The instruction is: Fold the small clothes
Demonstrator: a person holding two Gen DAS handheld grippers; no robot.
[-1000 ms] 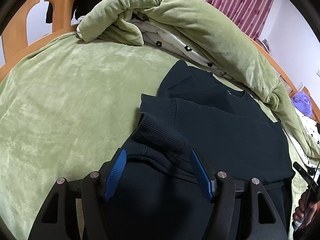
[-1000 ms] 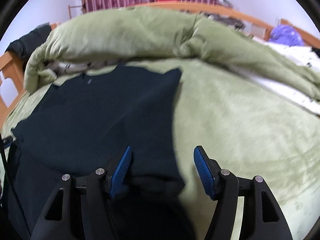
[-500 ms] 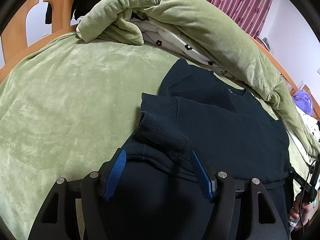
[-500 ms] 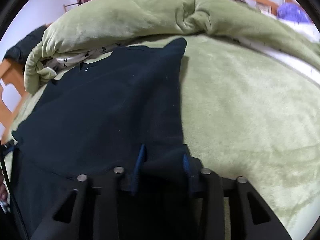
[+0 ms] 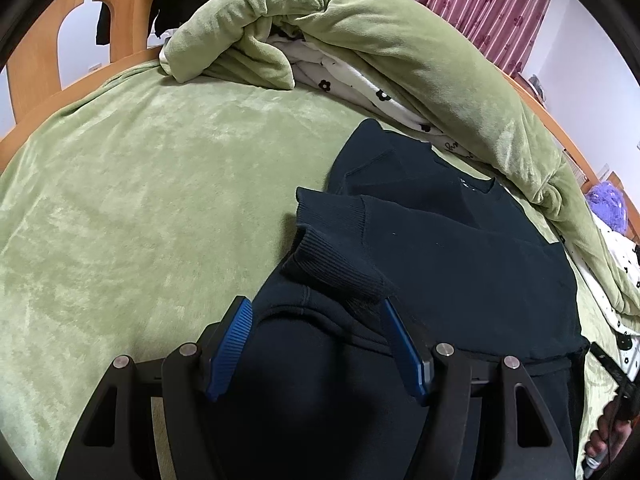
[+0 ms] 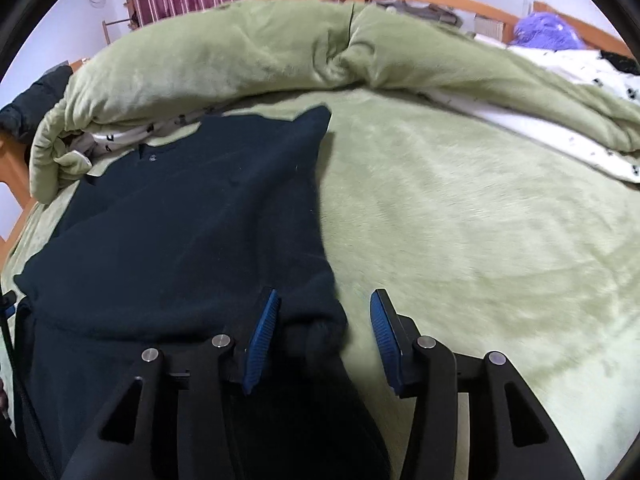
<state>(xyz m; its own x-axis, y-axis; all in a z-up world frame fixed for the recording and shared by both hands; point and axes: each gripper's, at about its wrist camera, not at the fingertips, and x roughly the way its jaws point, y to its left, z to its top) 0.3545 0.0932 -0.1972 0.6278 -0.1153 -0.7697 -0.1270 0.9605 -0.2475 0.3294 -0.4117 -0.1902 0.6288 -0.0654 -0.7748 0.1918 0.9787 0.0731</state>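
Observation:
A dark navy sweatshirt [image 5: 460, 264] lies on the green bed cover, partly folded, with a ribbed cuff [image 5: 336, 264] bunched near its left edge. My left gripper [image 5: 316, 316] is open, its blue pads to either side of the cloth just below that cuff. In the right wrist view the sweatshirt [image 6: 192, 220] spreads to the left. My right gripper [image 6: 324, 312] is open, and a bunched corner of the cloth [image 6: 320, 332] lies between its pads.
A rolled green blanket [image 5: 400, 40] with white patterned bedding [image 5: 360, 84] lies along the far side of the bed. The wooden bed frame [image 5: 48, 56] rims the left. Bare green bed cover [image 6: 480, 220] stretches to the right. A purple plush [image 6: 548, 32] sits at the far right.
My right gripper, open a second ago, closed on the sweatshirt's right corner, then opened, leaving the corner bunched between the pads. The left gripper has stayed open in place.

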